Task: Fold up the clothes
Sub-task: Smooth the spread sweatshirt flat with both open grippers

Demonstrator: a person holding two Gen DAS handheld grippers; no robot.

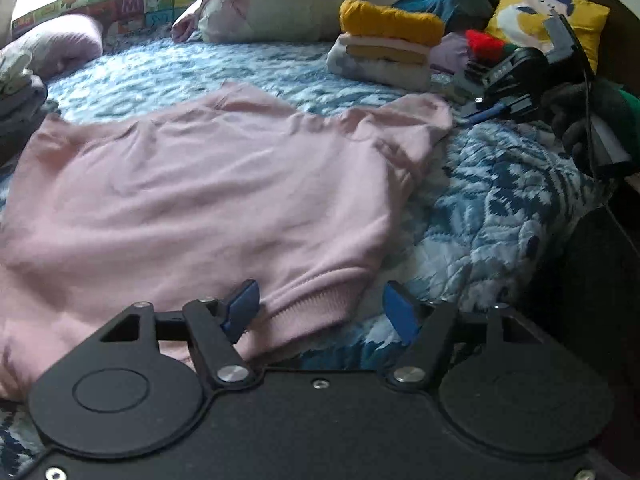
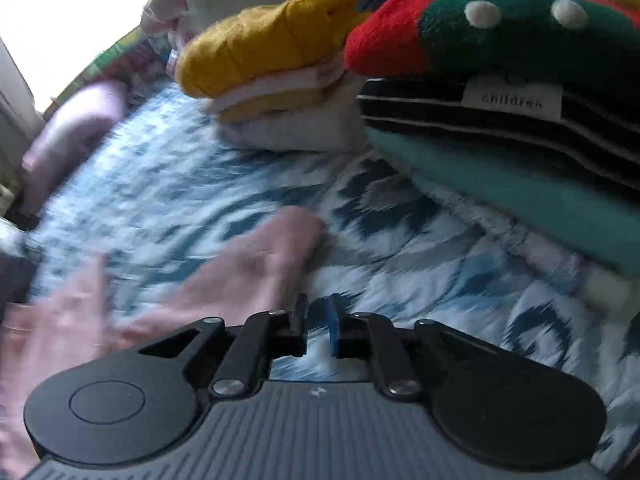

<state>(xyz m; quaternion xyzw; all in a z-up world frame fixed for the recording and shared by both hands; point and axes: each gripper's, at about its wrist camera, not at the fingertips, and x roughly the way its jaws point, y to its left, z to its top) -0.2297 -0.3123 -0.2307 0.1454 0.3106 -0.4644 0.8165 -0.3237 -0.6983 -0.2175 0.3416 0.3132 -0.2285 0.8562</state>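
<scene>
Pink sweater [image 1: 192, 184]: one, spread ahead of the left claw [image 1: 320, 308].
Claws: two; the right claw [image 2: 316, 320] is the other.
Folded stacks: two, one topped mustard [image 1: 384, 48], one topped by a red-green plush [image 2: 500, 28], both beyond the right claw.
Yellow cushion [image 1: 548, 12]: one.
Bed [image 1: 500, 208]: one.

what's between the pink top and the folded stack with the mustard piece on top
Only bare blue patterned quilt lies between the pink top and the stack. The left wrist view shows it best.
</scene>
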